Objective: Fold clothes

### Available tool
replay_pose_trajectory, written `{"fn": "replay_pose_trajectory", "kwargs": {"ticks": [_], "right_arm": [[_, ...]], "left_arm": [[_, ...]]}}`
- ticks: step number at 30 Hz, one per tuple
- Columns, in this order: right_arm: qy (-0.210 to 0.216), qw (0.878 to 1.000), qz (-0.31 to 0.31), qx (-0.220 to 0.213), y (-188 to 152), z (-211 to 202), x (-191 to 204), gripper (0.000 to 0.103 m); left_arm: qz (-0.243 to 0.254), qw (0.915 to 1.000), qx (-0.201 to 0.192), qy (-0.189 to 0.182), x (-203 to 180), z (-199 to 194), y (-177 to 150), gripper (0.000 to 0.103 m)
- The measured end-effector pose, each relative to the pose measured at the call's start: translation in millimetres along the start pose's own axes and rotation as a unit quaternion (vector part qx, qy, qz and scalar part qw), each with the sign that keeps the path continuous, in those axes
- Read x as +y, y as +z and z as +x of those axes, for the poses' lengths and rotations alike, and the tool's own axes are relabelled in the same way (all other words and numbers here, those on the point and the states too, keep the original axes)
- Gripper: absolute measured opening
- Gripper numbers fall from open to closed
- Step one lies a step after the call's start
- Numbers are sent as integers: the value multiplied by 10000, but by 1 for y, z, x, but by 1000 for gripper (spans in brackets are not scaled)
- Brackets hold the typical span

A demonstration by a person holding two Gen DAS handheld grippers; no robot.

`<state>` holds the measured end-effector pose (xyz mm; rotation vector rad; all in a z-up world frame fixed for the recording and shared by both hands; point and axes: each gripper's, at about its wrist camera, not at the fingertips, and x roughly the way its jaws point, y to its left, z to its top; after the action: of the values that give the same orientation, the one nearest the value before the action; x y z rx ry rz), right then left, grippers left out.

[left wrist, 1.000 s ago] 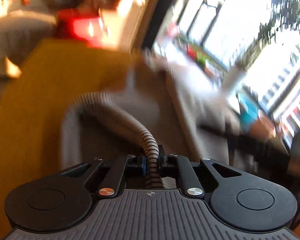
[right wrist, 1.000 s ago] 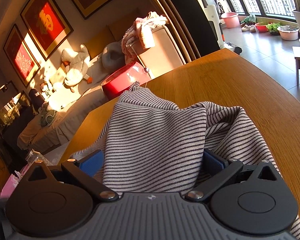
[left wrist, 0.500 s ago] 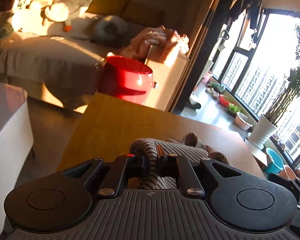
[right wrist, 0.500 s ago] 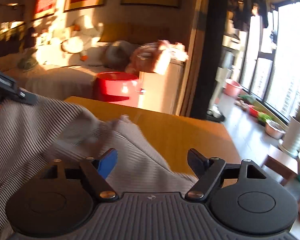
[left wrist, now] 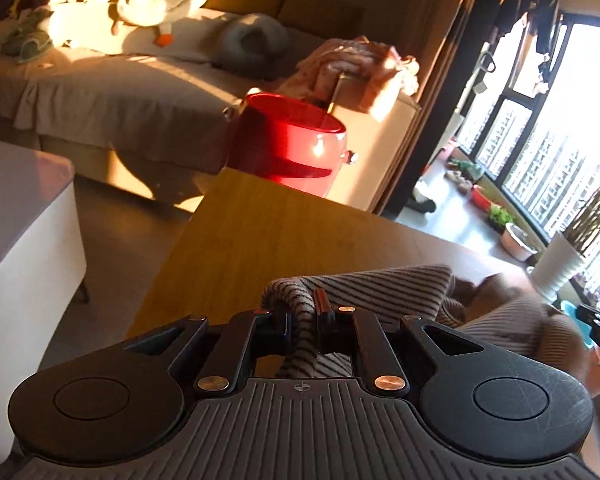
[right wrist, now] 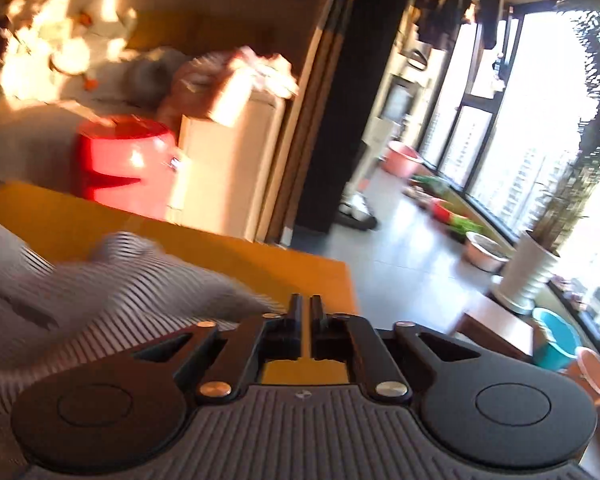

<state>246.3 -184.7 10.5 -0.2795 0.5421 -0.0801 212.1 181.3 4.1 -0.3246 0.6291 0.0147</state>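
Half a second ago the right gripper [right wrist: 305, 312] stood spread beside the cloth; now its fingers are pressed almost together on nothing, with bare wood showing through the slit, and it has swung right of the grey-and-white striped knit garment [right wrist: 100, 296]. That garment lies bunched on the near part of the yellow wooden table [left wrist: 268, 232], one roll of it pinched in the left gripper [left wrist: 300, 316], whose fingers clamp the fabric as they did before. By my judgement the fold is barely under way: the cloth is heaped in humps, no flat layer or squared edge shows, so spreading and every fold appear to remain. Far of the garment the table is bare up to its far edge, giving room to lay the cloth out. Its left edge drops to the floor near a white cabinet [left wrist: 24, 240], and the right corner ends close to the right gripper. A glossy red plastic bucket [left wrist: 292, 148] stands beyond the far edge.
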Motion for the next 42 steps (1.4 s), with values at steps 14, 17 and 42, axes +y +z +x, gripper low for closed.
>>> {"fn": "replay_pose_trajectory", "kwargs": {"ticks": [14, 17, 42], "right_arm": [[1575, 9831, 839, -405, 2, -45, 21, 41], [1750, 9828, 523, -285, -15, -42, 45, 41], [996, 9949, -112, -86, -40, -16, 42, 54]], "left_arm": [[813, 9942, 19, -702, -46, -40, 4, 71], [1148, 9903, 112, -775, -57, -46, -1, 71], [2640, 9405, 89, -2138, -117, -116, -35, 92]]}}
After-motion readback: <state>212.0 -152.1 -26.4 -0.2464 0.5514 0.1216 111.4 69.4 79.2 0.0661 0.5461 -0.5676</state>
